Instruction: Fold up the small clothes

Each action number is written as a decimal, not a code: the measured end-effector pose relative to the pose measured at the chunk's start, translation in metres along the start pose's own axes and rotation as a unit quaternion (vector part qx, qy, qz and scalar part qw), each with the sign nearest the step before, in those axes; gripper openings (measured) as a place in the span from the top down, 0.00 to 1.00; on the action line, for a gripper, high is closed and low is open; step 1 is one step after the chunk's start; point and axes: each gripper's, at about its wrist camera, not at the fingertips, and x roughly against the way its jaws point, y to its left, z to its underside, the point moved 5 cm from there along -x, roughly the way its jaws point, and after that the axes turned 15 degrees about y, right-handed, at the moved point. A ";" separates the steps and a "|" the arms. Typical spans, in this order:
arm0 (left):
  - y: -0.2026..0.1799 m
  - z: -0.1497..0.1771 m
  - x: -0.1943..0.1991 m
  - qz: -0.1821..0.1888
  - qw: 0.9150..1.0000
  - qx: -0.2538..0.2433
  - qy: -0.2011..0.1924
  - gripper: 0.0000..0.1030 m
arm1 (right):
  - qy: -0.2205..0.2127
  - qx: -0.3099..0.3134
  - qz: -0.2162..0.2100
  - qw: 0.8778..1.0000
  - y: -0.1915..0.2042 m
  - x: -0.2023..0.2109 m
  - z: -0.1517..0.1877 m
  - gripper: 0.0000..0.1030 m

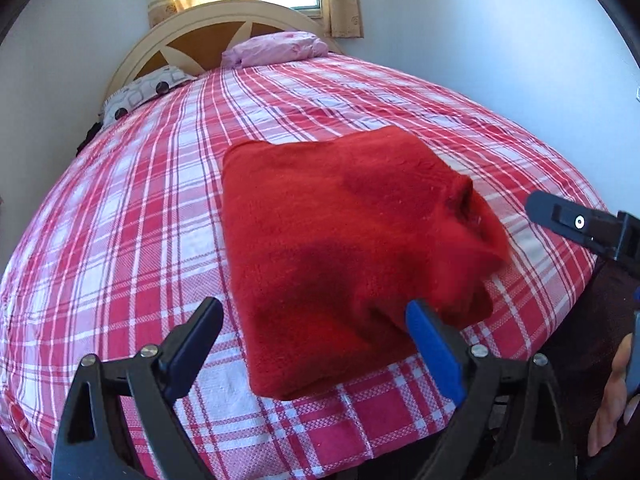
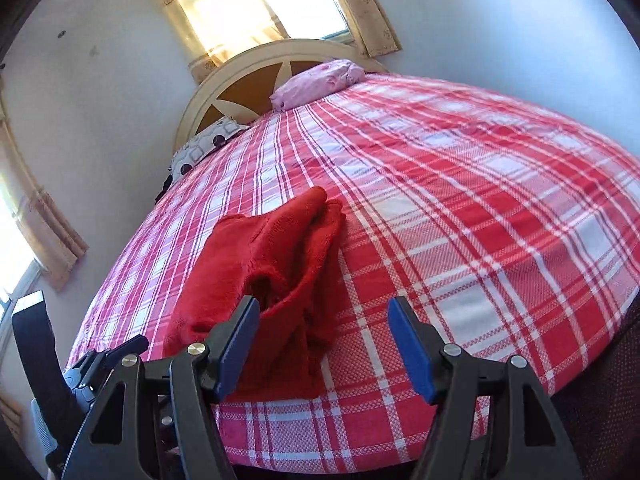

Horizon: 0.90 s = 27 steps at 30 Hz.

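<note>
A red fleece garment [image 1: 344, 248] lies folded into a thick bundle on the red-and-white plaid bed cover [image 1: 140, 208], near the bed's front edge. My left gripper [image 1: 316, 320] is open, its jaws wide apart just in front of the bundle's near edge, holding nothing. The right gripper shows at the right of the left wrist view [image 1: 560, 216]. In the right wrist view the garment [image 2: 276, 272] lies left of centre with its sleeve opening facing me. My right gripper [image 2: 324, 320] is open and empty, its left finger [image 2: 240, 340] close to the garment.
A pink pillow [image 1: 276, 50] and a patterned grey pillow [image 1: 140, 92] lie at the cream headboard [image 1: 208, 28]. A curtained window [image 2: 256, 4] is behind it. White walls flank the bed. The bed's front edge [image 2: 320, 456] is just below the grippers.
</note>
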 end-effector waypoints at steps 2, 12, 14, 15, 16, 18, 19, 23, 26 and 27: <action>-0.001 0.000 -0.001 0.017 1.000 0.001 0.003 0.08 | 0.010 -0.010 -0.011 1.000 -0.003 -0.005 0.002 0.34; 0.039 0.013 0.004 -0.008 1.000 0.005 -0.017 0.08 | 0.005 -0.021 -0.083 0.996 -0.002 0.004 -0.004 0.34; 0.052 0.013 0.006 -0.005 1.000 0.021 -0.018 0.08 | 0.011 -0.004 -0.093 0.996 0.007 0.001 -0.009 0.34; 0.058 0.012 0.005 -0.006 0.999 0.027 -0.018 0.08 | 0.013 0.008 -0.088 0.996 0.013 0.000 -0.013 0.34; 0.065 0.010 0.006 -0.008 0.999 0.037 -0.018 0.08 | 0.015 0.018 -0.078 0.997 0.017 -0.003 -0.018 0.34; 0.075 0.006 0.008 -0.005 0.998 0.051 -0.020 0.08 | 0.017 0.020 -0.079 0.997 0.019 -0.011 -0.033 0.34; 0.080 0.004 0.008 -0.004 0.998 0.057 -0.022 0.08 | 0.023 0.010 -0.086 0.996 0.016 -0.018 -0.045 0.34; 0.091 -0.004 0.005 -0.002 0.997 0.069 -0.021 0.08 | 0.051 -0.034 -0.106 0.993 0.001 -0.055 -0.092 0.34; 0.097 -0.010 0.000 0.009 0.997 0.078 -0.014 0.07 | 0.096 -0.061 -0.105 0.988 -0.003 -0.094 -0.117 0.34; 0.099 -0.013 -0.003 0.014 0.997 0.081 -0.011 0.07 | 0.109 -0.059 -0.094 0.988 -0.002 -0.106 -0.122 0.34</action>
